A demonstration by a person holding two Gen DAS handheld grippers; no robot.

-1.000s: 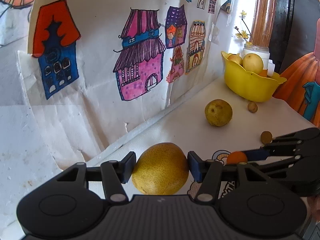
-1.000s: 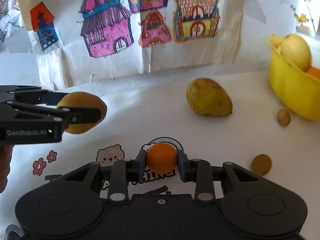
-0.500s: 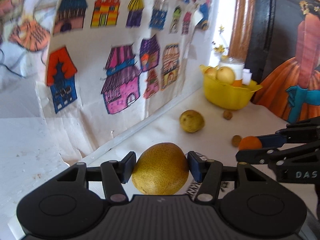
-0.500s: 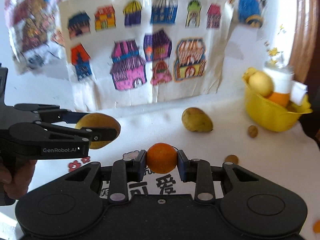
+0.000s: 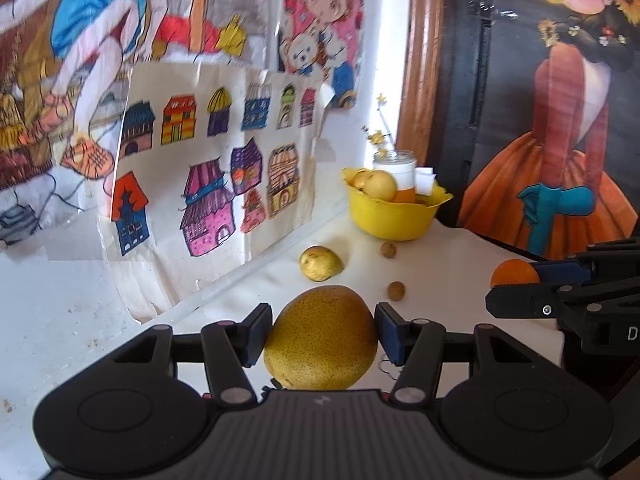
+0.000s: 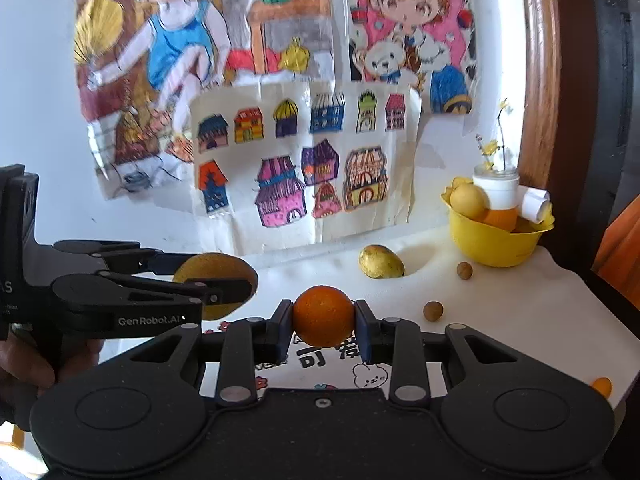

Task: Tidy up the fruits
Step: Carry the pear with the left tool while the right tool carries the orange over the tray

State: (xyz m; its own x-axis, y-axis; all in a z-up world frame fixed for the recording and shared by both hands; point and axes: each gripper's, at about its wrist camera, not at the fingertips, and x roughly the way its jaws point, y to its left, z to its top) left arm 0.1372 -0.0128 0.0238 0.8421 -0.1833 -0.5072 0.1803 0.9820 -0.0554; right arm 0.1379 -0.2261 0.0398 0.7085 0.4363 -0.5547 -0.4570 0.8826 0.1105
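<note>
The left gripper (image 5: 322, 334), black with blue pads, is clamped on a large speckled yellow-brown pear (image 5: 322, 338) at lower centre of its own view. In the right wrist view the same tool enters from the left edge, with white lettering "GenRobot.AI" on its arm and the pear (image 6: 218, 284) between its fingers. The right gripper (image 6: 323, 322) squeezes a small round orange (image 6: 323, 316) at centre frame; in the left wrist view that orange (image 5: 514, 274) shows at the right edge, beside a body marked with a lone "D".

Below the orange, the white printed tablecloth (image 6: 520, 320) carries Chinese characters, cut off by the gripper and hard to read, and a cartoon rabbit. On the cloth further back lies a second yellow-green pear (image 6: 380, 262), with 2 small round brown fruits (image 6: 433, 311) near it, apart from each other. At the right of the frame a yellow plastic bowl (image 6: 492, 248) stands well beyond both tools; it holds a pale yellow pear and something orange, perhaps another citrus. A white jar (image 6: 496, 190) with yellow flower sprigs stands behind it. Colourful drawings of houses (image 6: 304, 164) hang on the wall.
</note>
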